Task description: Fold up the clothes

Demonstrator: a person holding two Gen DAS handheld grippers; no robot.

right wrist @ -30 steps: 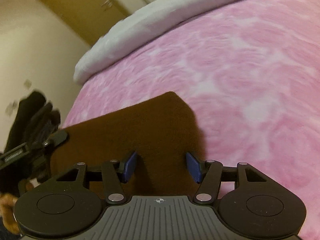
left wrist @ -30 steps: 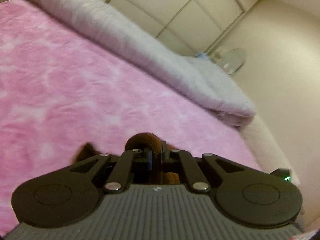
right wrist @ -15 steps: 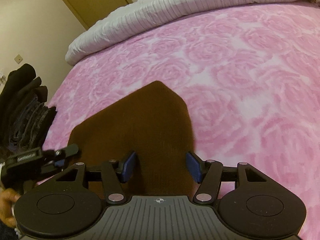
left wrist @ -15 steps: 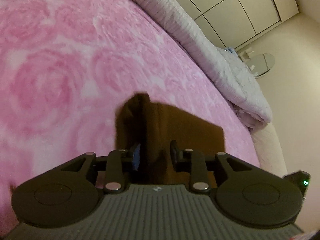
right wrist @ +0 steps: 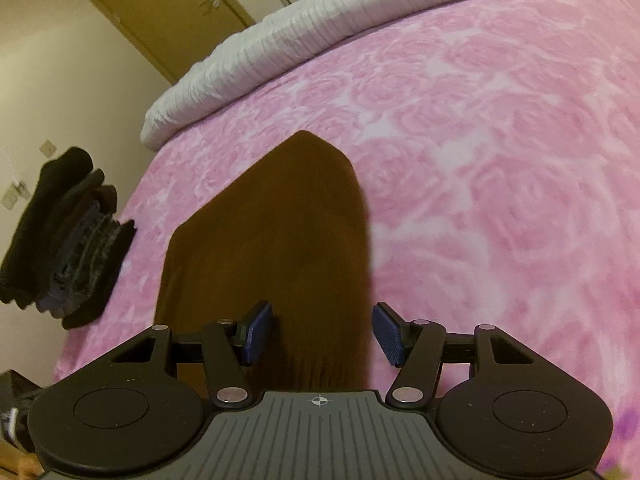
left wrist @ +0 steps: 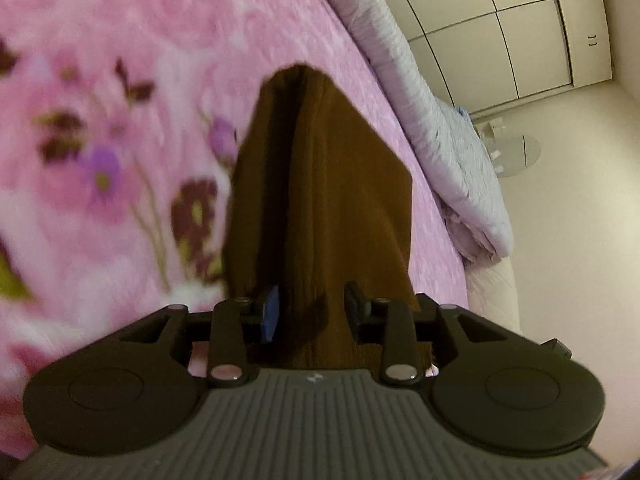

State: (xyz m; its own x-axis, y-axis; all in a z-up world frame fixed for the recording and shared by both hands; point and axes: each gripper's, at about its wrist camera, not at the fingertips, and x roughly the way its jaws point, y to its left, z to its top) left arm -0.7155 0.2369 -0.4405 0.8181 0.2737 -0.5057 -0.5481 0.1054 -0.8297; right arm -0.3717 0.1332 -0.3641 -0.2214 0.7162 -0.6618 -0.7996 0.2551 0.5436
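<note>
Brown garment (right wrist: 276, 248) lies folded on pink blanket (right wrist: 500, 168). Left gripper (left wrist: 310, 308) fingers apart, astride its raised fold. Right gripper (right wrist: 322, 334) fingers wide apart above it.

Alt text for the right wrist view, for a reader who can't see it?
The right gripper hangs open over a folded brown garment lying on a pink rose-patterned blanket. A rolled white duvet lies along the bed's far edge, a stack of dark folded clothes sits at left, and a brown door stands behind.
</note>
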